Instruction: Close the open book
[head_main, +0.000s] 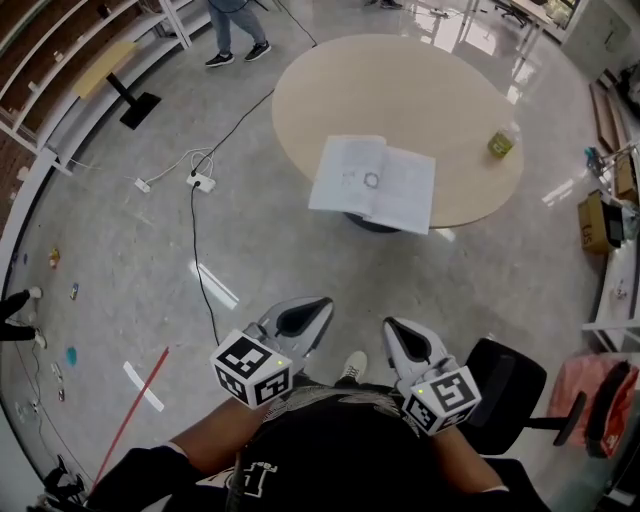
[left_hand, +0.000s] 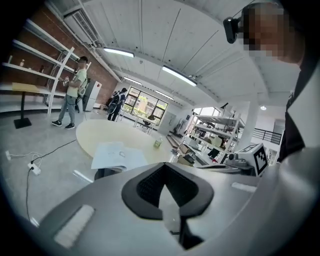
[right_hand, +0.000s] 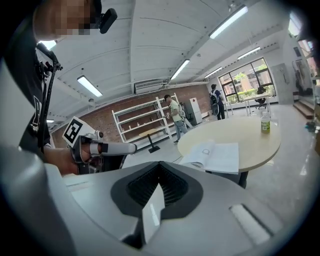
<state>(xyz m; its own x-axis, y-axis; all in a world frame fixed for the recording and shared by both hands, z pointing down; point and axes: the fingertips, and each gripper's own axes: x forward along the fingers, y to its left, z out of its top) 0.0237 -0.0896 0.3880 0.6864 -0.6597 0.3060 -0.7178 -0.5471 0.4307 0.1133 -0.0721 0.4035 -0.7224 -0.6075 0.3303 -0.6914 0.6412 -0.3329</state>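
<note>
With left tongs and right tongs closed and empty, low in frame, reach the book above centre and lift one cover's edge

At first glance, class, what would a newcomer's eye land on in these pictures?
The open book lies on the near edge of the round table, a small bottle at its right edge. Nearer the person, the left tongs and right tongs are held side by side, both shut and empty.

book print illegible, bystander cut off above
</note>
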